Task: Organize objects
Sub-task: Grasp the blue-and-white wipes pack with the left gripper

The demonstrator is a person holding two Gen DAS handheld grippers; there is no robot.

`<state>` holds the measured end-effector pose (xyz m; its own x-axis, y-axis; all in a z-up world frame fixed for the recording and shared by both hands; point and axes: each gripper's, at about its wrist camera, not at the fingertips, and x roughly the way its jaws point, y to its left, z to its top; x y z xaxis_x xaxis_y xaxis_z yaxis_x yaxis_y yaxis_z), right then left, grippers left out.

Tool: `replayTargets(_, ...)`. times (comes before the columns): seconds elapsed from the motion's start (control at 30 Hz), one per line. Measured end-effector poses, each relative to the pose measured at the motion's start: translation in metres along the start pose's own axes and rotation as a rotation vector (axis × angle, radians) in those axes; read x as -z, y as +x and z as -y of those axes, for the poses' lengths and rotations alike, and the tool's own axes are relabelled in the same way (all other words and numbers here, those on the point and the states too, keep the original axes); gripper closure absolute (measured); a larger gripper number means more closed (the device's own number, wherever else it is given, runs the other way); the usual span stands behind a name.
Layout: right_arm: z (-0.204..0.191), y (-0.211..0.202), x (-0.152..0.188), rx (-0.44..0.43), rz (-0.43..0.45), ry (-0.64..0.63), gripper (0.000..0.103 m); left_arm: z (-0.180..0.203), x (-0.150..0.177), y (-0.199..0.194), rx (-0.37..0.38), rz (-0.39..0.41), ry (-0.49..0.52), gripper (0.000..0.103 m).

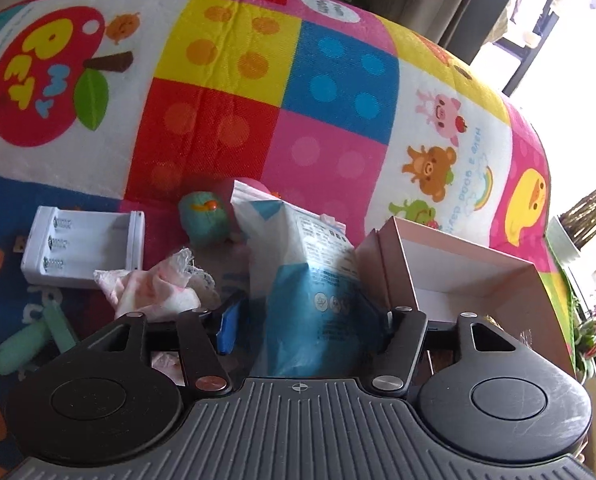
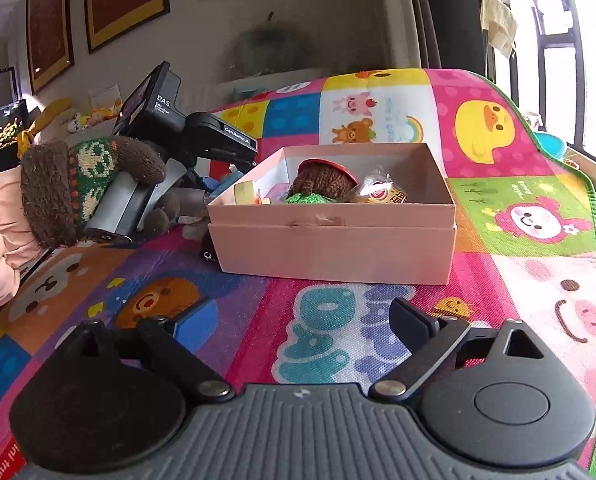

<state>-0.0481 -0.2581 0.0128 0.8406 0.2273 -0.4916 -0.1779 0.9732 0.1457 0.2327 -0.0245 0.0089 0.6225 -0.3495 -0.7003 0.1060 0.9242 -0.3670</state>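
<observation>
Two tools are working here. In the left wrist view, the left tool is pinching a blue-and-white pouch just beside the pink box; lifting it clear of the wall before releasing looks wise. In the right wrist view, the right tool is hanging spread and empty near that box on the play mat.

Left tongs clamped; right tongs spread apart.
</observation>
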Motion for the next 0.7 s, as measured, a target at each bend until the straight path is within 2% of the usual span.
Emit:
replayTargets(0.07, -0.002, 0.0, 0.001, -0.001, 0.003, -0.013, 0.01, -0.003, 0.002, -0.005, 0.025, 0.013, -0.007, 0.049)
replayTargets(0.2, -0.003, 0.002, 0.0, 0.003, -0.001, -0.02, 0.009, -0.006, 0.019, -0.032, 0.029, 0.006, 0.02, 0.052)
replayTargets(0.33, -0.002, 0.004, 0.0, 0.005, -0.01, -0.012, 0.009, -0.017, 0.063, -0.081, 0.075, 0.001, 0.086, 0.054)
replayTargets(0.47, -0.007, 0.008, 0.0, 0.009, -0.038, -0.045, 0.009, -0.031, 0.112, -0.129, 0.178, -0.041, 0.125, 0.054)
replayTargets(0.53, -0.013, 0.012, 0.0, 0.018, -0.059, -0.078, 0.009, -0.043, 0.128, -0.15, 0.17, -0.013, 0.114, 0.054)
replayTargets(0.6, -0.022, 0.016, 0.0, 0.021, -0.081, -0.104, 0.009, -0.056, 0.139, -0.167, 0.12, 0.049, 0.103, 0.055)
replayTargets(0.7, -0.037, 0.019, 0.0, -0.054, -0.128, -0.105, 0.009, -0.085, 0.148, -0.186, 0.068, 0.12, 0.017, 0.055)
